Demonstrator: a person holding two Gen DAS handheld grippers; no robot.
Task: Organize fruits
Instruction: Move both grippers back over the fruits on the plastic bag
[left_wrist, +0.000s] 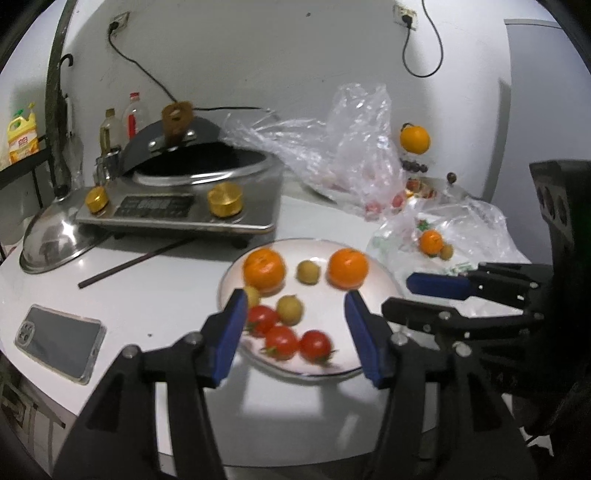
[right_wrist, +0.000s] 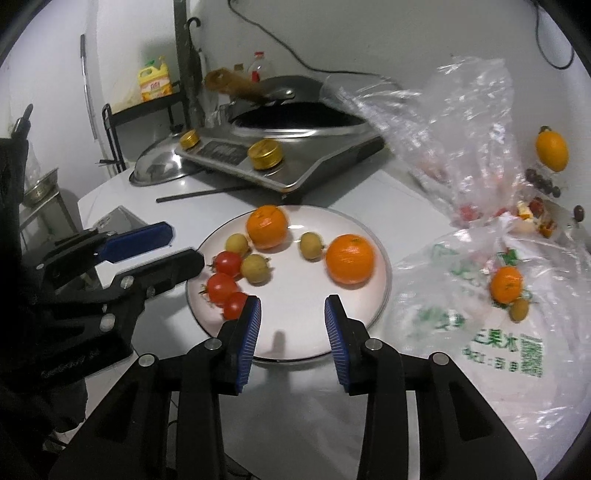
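A white plate (left_wrist: 376, 284) (right_wrist: 295, 332) on the white counter holds two oranges (left_wrist: 264, 268) (right_wrist: 349, 258), three cherry tomatoes (left_wrist: 281, 341) (right_wrist: 221, 286) and three small yellow-green fruits (left_wrist: 307, 272) (right_wrist: 311, 246). My left gripper (left_wrist: 295, 301) is open and empty over the plate's near side; it also shows in the right wrist view (right_wrist: 186, 246). My right gripper (right_wrist: 293, 308) is open and empty over the plate's front edge; it also shows in the left wrist view (left_wrist: 395, 293). Another orange (right_wrist: 506, 283) (left_wrist: 431, 241) and a small fruit (right_wrist: 519, 309) lie on a plastic bag (right_wrist: 480, 332).
An induction cooker with a wok (left_wrist: 192, 192) (right_wrist: 288, 147) stands behind the plate. A steel lid (left_wrist: 55, 240), a chopstick (left_wrist: 136, 262) and a phone (left_wrist: 59, 341) lie left. Crumpled clear bags (left_wrist: 347, 147) (right_wrist: 461, 122) sit back right with an orange (left_wrist: 414, 139).
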